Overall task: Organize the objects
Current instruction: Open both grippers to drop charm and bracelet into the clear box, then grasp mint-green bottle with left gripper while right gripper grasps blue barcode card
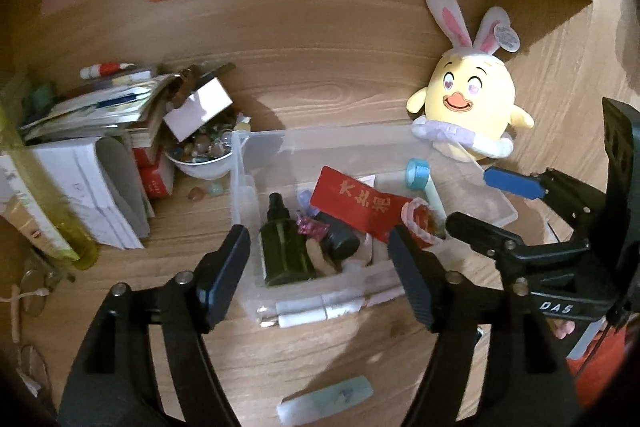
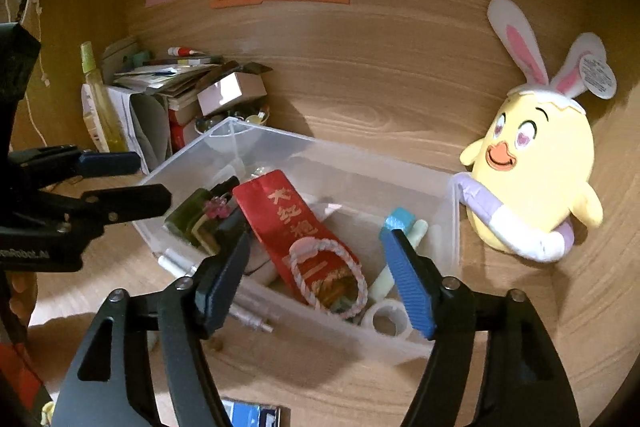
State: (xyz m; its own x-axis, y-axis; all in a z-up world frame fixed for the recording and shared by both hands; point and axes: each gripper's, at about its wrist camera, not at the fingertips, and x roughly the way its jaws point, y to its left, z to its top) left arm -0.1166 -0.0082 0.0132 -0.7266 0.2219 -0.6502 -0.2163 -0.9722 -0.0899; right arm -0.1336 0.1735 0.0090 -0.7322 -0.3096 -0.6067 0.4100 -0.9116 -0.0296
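Note:
A clear plastic bin (image 1: 320, 137) (image 2: 360, 157) stands on the wooden desk. It holds a red packet with gold characters (image 1: 356, 205) (image 2: 288, 223), a dark green bottle (image 1: 284, 247) (image 2: 188, 215), a pink-white corded ring (image 1: 420, 223) (image 2: 328, 275), tape rolls and other small items. My left gripper (image 1: 318, 247) (image 2: 154, 179) hovers over the bin's near left end, open and empty. My right gripper (image 2: 316, 239) (image 1: 470, 199) hangs over the bin's right half, also open with nothing between its fingers.
A yellow plush chick with rabbit ears (image 1: 468, 107) (image 2: 532, 167) leans at the bin's right end. Stacked books (image 1: 100, 115), a bowl of stones (image 1: 204, 155) and a yellow spray bottle (image 2: 100, 99) crowd the left. A pale green bar (image 1: 328, 403) lies in front of the bin.

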